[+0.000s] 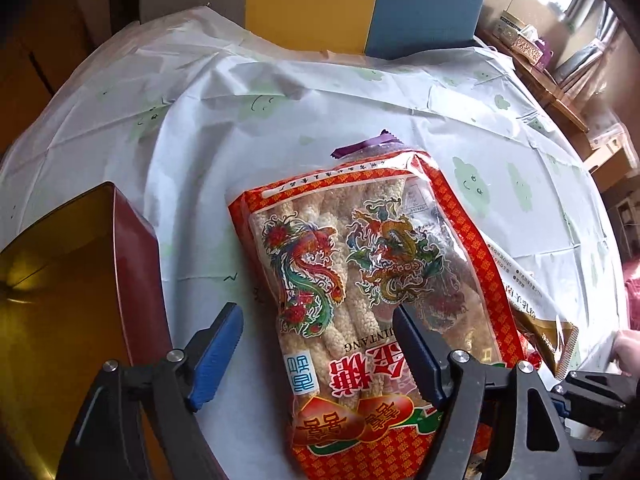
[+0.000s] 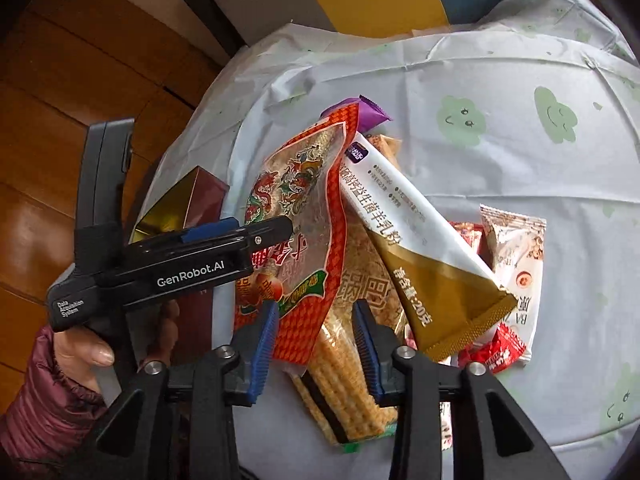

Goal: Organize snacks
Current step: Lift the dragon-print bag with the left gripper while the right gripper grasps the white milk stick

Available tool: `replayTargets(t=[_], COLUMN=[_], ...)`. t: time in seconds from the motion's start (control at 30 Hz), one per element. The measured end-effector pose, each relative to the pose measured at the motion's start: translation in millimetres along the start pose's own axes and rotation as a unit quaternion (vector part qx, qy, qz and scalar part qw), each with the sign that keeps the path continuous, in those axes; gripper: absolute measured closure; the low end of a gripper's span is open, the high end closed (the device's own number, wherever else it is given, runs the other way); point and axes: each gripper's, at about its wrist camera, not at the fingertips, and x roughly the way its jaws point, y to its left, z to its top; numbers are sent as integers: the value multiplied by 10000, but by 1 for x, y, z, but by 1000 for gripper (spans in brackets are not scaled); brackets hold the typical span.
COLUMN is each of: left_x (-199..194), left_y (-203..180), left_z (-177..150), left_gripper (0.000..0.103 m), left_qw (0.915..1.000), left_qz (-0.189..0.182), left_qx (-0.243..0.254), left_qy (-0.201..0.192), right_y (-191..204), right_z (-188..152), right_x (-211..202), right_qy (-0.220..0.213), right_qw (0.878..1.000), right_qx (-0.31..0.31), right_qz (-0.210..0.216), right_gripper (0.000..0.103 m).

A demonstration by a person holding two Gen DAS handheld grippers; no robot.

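Bare white cloud-print tablecloth [image 1: 320, 92] open beyond the pile, red-and-gold open tin box [image 1: 80, 264] blocking left, overlapping red-orange dragon-print snack bag [image 1: 360, 280] and white-gold sachet [image 2: 420, 240] crowding centre.

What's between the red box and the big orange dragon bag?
Only bare tablecloth lies between the red box and the orange dragon bag, shown in the left wrist view.

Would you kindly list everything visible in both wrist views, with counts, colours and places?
Dragon-print bag: one, red-orange, centre of pile.
White-gold pouch: one, lying across the pile.
Wafer pack: one, beige, near edge.
Purple wrapper: one, far end.
Small sachets: several, red and white, right side.
Tin box: one, maroon outside, gold inside, left.
Tablecloth: white, green faces.
Left gripper: open over bag.
Right gripper: open over wafers.
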Motion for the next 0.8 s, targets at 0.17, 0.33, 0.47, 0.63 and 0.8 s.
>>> replayTargets(t=[0.17,0.33,0.47,0.63,0.8], left_x=[-22,-22,-12,-1,-11], left_y=[2,19,34,25,15], left_z=[1,16,21,17,2], left_gripper=[36,36,35,27,22], left_qw=[9946,9969,9969,9958,9943], left_qz=[-988,-696,-504,-462,-522], left_qx=[-45,-311,-605,-770,-927], left_qy=[-307,-209,30,192,15], right_y=[16,6,0,-23,-35], right_z=[1,4,5,5,5], right_x=[-16,-34,-36,-30,-17], right_qy=[-433,-702,-669,-423,-183], right_qw=[9972,9971,9971,9900,9847], right_qx=[-347,-266,-145,3,85], right_qz=[511,85,-336,-1347,-1731], right_gripper=[102,103,103,103,102])
